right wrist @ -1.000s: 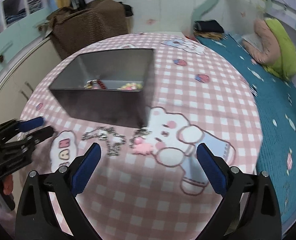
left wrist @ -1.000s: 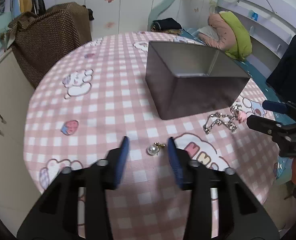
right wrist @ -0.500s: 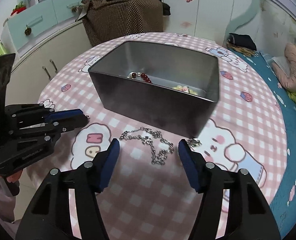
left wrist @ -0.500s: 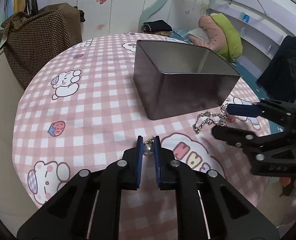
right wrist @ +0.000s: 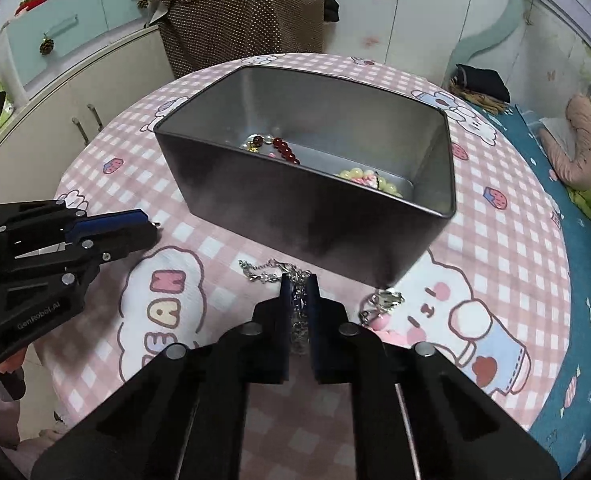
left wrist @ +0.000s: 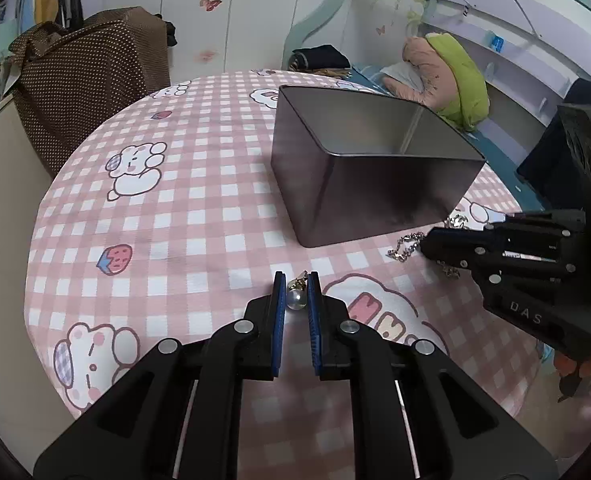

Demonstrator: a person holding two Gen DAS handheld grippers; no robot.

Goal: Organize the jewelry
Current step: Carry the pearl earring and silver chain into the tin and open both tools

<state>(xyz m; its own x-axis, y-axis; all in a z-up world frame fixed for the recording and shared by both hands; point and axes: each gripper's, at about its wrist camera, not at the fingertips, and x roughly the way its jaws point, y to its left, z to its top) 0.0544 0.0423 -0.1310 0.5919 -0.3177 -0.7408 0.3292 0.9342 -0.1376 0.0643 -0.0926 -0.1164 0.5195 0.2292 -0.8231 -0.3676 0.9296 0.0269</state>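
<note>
left gripper [left wrist: 296, 280] clamps pearl earring [left wrist: 295, 298], right gripper [right wrist: 298, 282] clamps chain [right wrist: 273, 272] beside tin [right wrist: 315, 216].

Both wrist cameras look steeply down, close, sharing the metal tin [left wrist: 375, 184].

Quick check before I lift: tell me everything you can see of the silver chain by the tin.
The silver chain looks like metal with small links, lying loosely bunched on the pink checked tablecloth, just in front of the grey metal tin; contact with the tin is unclear. The right gripper has just closed, and its pads pinch a stretch of links. One end trails left of the fingers. To the right lie a clasp cluster and a pink charm; that link is hidden.
</note>
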